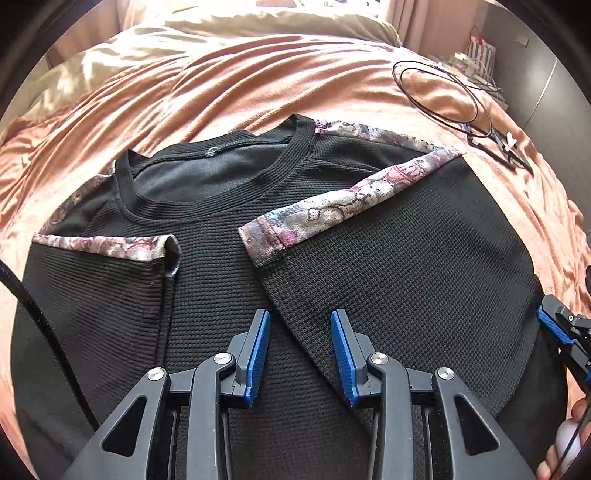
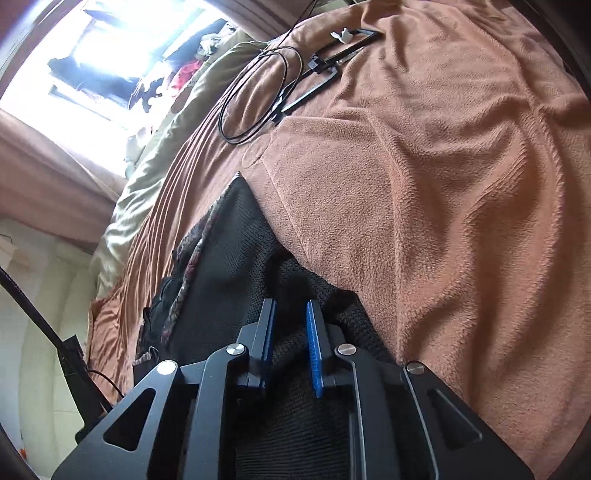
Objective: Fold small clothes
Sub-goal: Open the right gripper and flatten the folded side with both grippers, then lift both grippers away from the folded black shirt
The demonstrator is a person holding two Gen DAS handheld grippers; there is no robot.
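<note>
A black waffle-knit shirt (image 1: 221, 229) with flowered sleeve trim lies face up on the bed, collar at the far side. Both sleeves are folded in across the chest. My left gripper (image 1: 301, 314) hovers open low over the shirt's lower middle. The slanted edge of the folded-in right sleeve runs between its blue pads, and neither pad presses on it. My right gripper (image 2: 291, 306) is at the shirt's right side edge, its pads close together with a ridge of the black shirt (image 2: 221, 266) bunched between them. It also shows as the right gripper (image 1: 554, 325) at that hem.
An orange-brown blanket (image 1: 258, 81) covers the bed, with a beige pillow (image 1: 258, 26) at the head. A coiled black cable (image 1: 443, 92) and a black frame lie beyond the shirt's right shoulder. A person's hand (image 1: 569, 443) shows at the lower right edge.
</note>
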